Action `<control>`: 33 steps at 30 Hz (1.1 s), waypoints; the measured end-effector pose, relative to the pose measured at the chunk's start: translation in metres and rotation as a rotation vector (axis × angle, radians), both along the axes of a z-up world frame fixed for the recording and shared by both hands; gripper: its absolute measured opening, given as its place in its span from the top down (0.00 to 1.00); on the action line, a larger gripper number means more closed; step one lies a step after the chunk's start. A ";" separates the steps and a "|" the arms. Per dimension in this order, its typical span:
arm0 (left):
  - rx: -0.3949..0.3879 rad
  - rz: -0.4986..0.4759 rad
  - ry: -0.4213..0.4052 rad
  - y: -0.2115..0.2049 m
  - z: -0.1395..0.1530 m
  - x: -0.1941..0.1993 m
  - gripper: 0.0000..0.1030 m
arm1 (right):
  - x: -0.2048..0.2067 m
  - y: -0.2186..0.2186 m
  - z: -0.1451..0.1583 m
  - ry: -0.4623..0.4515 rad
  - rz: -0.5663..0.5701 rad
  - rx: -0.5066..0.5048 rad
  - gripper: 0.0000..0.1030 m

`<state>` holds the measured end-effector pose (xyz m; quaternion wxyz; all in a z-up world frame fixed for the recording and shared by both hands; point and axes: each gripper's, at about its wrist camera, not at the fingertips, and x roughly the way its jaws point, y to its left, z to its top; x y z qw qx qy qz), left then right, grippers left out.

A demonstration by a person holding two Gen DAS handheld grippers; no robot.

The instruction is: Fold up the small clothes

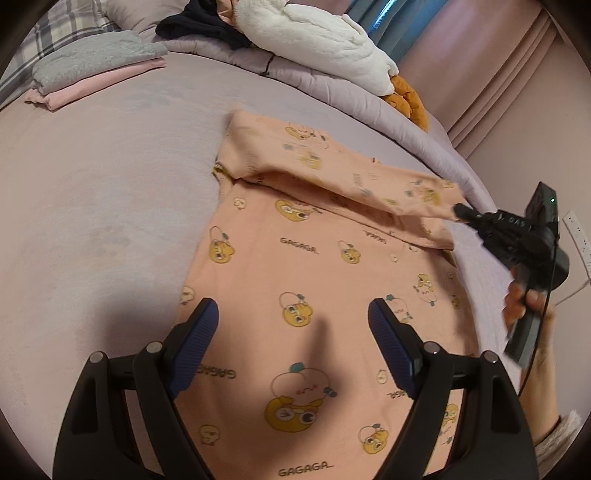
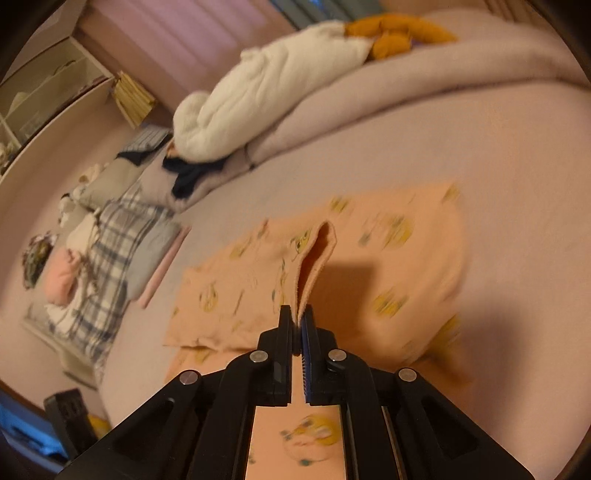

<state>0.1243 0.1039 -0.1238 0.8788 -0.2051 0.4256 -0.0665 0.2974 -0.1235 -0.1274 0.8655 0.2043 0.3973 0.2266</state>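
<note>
A small peach shirt (image 1: 314, 280) printed with yellow cartoon faces and "GAGAGA" lies flat on the lilac bed sheet (image 1: 92, 203). Its far sleeve (image 1: 369, 188) is folded across the chest toward the right. My left gripper (image 1: 293, 314) is open and hovers just above the shirt's lower body, holding nothing. My right gripper (image 1: 458, 212) is shut on the sleeve's cuff at the shirt's right side and holds it slightly lifted. In the right wrist view the right gripper (image 2: 300, 317) pinches the cuff edge of the peach shirt (image 2: 388, 258).
A folded stack of grey and pink clothes (image 1: 96, 74) lies at the far left. A white fluffy garment (image 1: 317, 40), dark clothing (image 1: 199, 26) and an orange plush (image 1: 406, 99) sit on the rolled quilt (image 1: 369, 107) behind. Plaid pillows (image 2: 110, 236) lie at the bedhead.
</note>
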 end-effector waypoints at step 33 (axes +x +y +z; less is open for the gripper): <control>0.037 0.027 0.054 0.011 -0.006 -0.047 0.19 | -0.058 -0.026 -0.036 0.032 -0.030 -0.215 0.59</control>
